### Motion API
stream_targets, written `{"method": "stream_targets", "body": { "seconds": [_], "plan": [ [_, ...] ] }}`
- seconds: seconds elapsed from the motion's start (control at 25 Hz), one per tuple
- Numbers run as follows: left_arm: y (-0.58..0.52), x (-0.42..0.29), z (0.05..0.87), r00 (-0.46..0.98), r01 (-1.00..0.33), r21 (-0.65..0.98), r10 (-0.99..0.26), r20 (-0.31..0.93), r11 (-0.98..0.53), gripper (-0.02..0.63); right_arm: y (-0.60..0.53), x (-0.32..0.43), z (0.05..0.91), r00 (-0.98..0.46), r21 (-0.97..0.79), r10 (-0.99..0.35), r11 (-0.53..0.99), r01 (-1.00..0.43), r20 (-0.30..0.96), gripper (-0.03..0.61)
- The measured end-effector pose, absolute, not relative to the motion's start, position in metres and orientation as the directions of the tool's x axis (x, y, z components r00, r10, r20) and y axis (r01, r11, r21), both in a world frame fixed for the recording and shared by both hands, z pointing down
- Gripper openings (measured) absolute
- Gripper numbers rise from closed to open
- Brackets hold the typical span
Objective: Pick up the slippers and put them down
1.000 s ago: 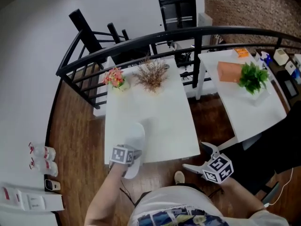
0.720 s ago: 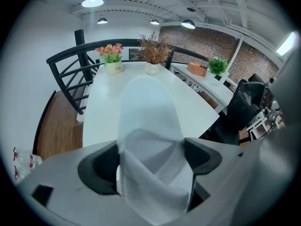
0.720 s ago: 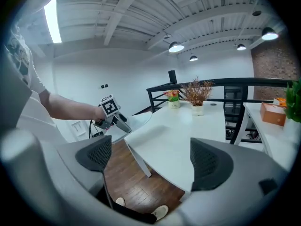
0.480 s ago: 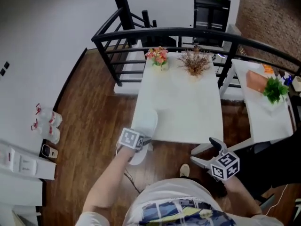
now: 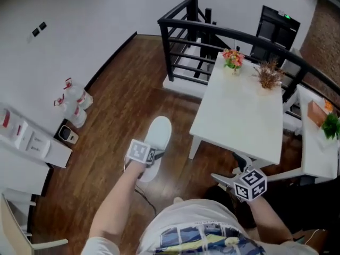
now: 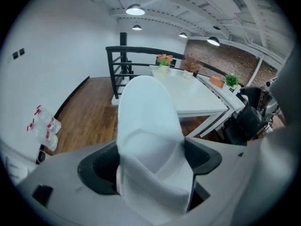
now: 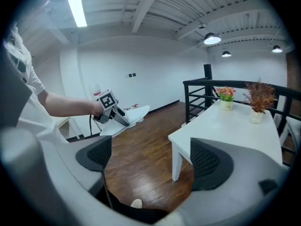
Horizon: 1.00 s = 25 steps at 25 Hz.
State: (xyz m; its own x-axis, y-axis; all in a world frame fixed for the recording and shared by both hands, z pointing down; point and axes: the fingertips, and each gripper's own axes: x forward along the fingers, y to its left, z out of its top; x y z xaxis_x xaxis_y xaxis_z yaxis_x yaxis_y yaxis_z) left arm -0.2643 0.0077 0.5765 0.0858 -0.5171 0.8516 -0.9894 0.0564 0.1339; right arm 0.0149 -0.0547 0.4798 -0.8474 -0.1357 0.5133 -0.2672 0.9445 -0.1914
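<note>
White slipper (image 5: 158,140) pinched in my left tongs (image 5: 152,156), out over the wooden floor (image 5: 117,94).
My left forearm (image 5: 114,206) reaches forward and the left tongs tilt downward, clamped on the slipper's near end, its far end pointing away, well apart from the table (image 5: 239,110). My right tongs (image 5: 225,168) sit low by the table's near edge, spread, with nothing between them.

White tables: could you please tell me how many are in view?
2. One white table stands centre-right in the head view, carrying pink flowers and a dried bunch; the second table, partly cut off at the right edge, holds a green plant. Others may be hidden.
</note>
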Motion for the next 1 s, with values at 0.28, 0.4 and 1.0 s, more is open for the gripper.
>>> {"method": "stream_targets", "body": {
  "seconds": [0.28, 0.4, 1.0],
  "plan": [
    [0.084, -0.347, 0.622, 0.047, -0.951, 0.193, -0.505, 0.862, 0.241, 0.42, 0.005, -0.095, 0.512, -0.834, -0.235, 0.036, 0.965, -0.113, 0.55, 0.503],
    [0.095, -0.377, 0.651, 0.035, -0.929, 0.209, -0.489, 0.872, 0.306, 0.419, 0.009, -0.14, 0.536, -0.811, -0.26, 0.112, 0.964, -0.051, 0.575, 0.5],
    [0.066, -0.538, 0.933, -0.004, -0.754, 0.214, -0.33, 0.944, 0.621, 0.419, -0.045, -0.376, 0.822, -0.608, -0.339, 0.337, 0.934, 0.116, 0.719, 0.474]
  ]
}}
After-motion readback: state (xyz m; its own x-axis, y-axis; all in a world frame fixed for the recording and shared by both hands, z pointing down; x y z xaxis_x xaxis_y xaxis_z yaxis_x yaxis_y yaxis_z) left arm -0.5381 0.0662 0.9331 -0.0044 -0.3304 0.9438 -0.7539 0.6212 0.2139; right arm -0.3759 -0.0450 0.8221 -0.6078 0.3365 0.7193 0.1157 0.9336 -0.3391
